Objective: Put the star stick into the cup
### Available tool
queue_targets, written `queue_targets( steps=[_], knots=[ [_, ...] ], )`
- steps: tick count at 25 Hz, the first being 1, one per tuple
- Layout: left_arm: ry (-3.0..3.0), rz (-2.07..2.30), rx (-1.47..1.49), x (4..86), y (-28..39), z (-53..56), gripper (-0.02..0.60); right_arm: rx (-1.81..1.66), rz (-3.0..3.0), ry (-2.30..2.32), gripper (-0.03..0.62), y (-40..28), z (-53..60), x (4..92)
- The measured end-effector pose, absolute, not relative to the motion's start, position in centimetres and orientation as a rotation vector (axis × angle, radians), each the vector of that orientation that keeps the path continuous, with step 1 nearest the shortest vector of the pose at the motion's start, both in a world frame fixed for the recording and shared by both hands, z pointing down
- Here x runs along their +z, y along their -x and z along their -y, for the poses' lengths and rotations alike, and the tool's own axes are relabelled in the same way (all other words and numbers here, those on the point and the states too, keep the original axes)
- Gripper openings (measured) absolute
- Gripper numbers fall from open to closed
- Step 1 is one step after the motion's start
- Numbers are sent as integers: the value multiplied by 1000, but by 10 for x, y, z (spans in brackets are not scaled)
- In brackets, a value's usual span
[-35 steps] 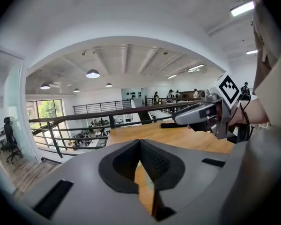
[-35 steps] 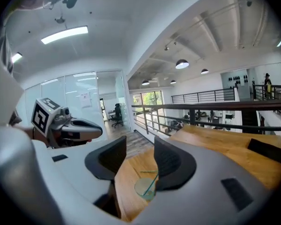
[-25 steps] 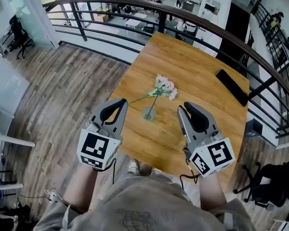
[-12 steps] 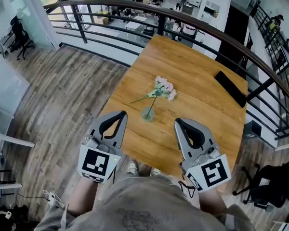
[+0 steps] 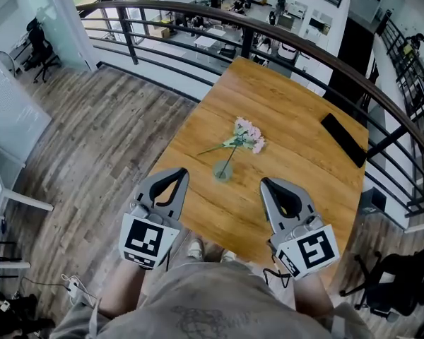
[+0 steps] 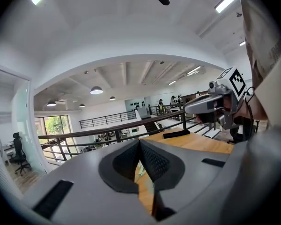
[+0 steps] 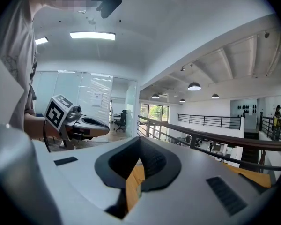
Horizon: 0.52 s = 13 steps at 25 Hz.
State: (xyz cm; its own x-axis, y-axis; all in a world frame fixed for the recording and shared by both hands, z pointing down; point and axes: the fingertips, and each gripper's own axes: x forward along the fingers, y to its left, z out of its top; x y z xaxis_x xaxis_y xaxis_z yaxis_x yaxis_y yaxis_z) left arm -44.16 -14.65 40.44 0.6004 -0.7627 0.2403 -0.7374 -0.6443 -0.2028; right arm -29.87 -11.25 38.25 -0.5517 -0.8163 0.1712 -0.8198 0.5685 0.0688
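A person stands at the near end of a wooden desk (image 5: 304,111) on a mezzanine, a gripper in each hand. The left gripper (image 5: 181,171) and the right gripper (image 5: 266,183) hover side by side over the desk's near edge, tips pointing away from the body. Both are clenched, jaw tips pressed together with nothing between them. Between and just beyond the two tips stands the small clear cup (image 5: 222,172). The star stick (image 5: 230,157) is already in it: a thin green stem leans up and to the right out of the cup, its pink blossoms spreading above. Neither gripper touches the cup or the stick. A flat black object (image 5: 345,139) lies near the desk's right edge, well apart from the cup. A dark curved railing (image 5: 198,7) runs past the far end of the desk, with a plank floor (image 5: 106,133) to the left.
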Motion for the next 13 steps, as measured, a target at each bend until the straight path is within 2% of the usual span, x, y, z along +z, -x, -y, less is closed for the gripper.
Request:
queue_targets(
  steps=[13],
  knots=[
    [2725,-1264,-481,396,445,146,16,-17,2579,-1425,31,293,120,374]
  ],
)
